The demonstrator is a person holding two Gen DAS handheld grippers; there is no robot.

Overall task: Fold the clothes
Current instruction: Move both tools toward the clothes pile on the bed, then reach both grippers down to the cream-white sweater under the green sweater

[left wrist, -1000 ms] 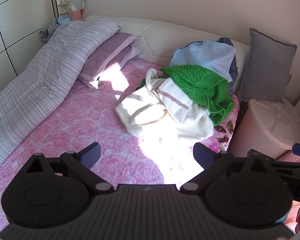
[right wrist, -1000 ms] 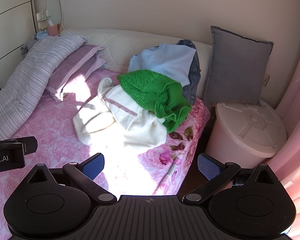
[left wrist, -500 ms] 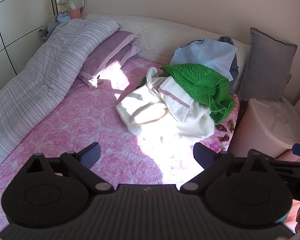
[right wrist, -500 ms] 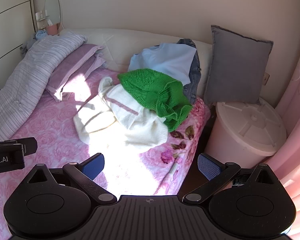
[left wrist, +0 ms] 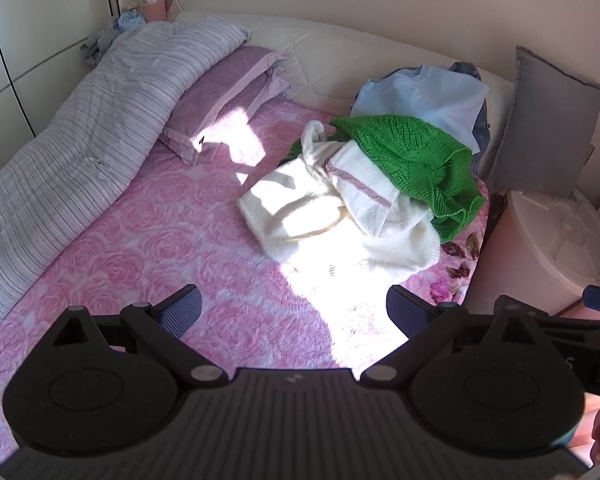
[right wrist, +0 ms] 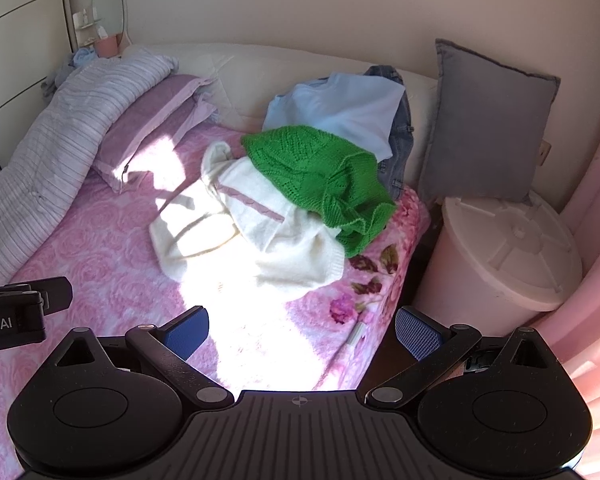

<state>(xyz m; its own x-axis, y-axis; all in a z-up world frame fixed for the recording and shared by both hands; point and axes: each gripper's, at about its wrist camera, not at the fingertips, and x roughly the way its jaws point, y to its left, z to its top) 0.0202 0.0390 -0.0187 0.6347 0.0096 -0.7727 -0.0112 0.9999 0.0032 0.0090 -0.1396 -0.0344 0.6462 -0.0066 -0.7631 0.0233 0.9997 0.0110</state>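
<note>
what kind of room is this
Most likely a bedroom in a home. A bed with a pink rose-patterned cover fills the view, with purple pillows and a striped duvet at its head, and a heap of clothes waits on it.

The jeans (right wrist: 400, 136) are mostly covered by the blue shirt (right wrist: 352, 108). The cream sweater's (right wrist: 260, 232) far right part is hidden under the green knit (right wrist: 320, 176). The small items by the mirror (right wrist: 108, 4) cannot be made out.
</note>
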